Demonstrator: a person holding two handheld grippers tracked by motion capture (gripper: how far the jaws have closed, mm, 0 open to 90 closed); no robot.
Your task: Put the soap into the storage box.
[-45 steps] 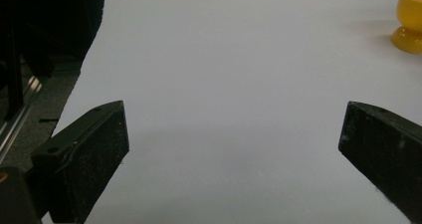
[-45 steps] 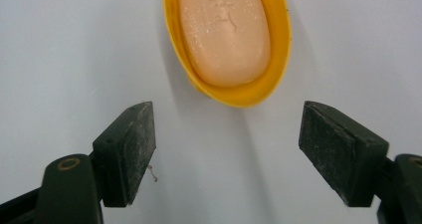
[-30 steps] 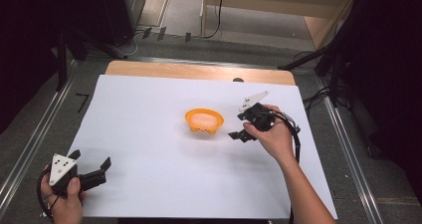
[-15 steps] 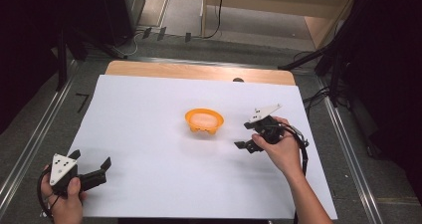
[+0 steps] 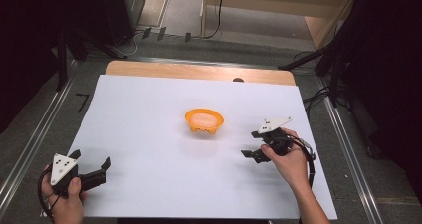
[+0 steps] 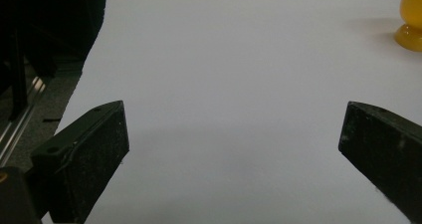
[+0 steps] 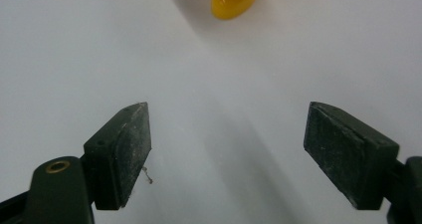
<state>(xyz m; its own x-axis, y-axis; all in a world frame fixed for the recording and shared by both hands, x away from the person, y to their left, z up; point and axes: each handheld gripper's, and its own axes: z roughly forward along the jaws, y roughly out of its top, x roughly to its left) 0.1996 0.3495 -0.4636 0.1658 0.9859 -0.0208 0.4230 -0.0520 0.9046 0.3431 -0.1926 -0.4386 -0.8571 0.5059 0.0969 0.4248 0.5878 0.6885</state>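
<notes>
On the white bench (image 5: pixel 149 134), mid-surface, a light, stiff orange bowl (image 5: pixel 204 120) invites a rim grip; both hand-held grippers, left (image 5: pixel 97 171) and right (image 5: pixel 250 145), gape empty.

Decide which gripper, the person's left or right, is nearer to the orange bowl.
Right. The right gripper sits just beside the orange bowl, toward the table's right edge. The left gripper rests far off at the near left corner of the white sheet.
</notes>
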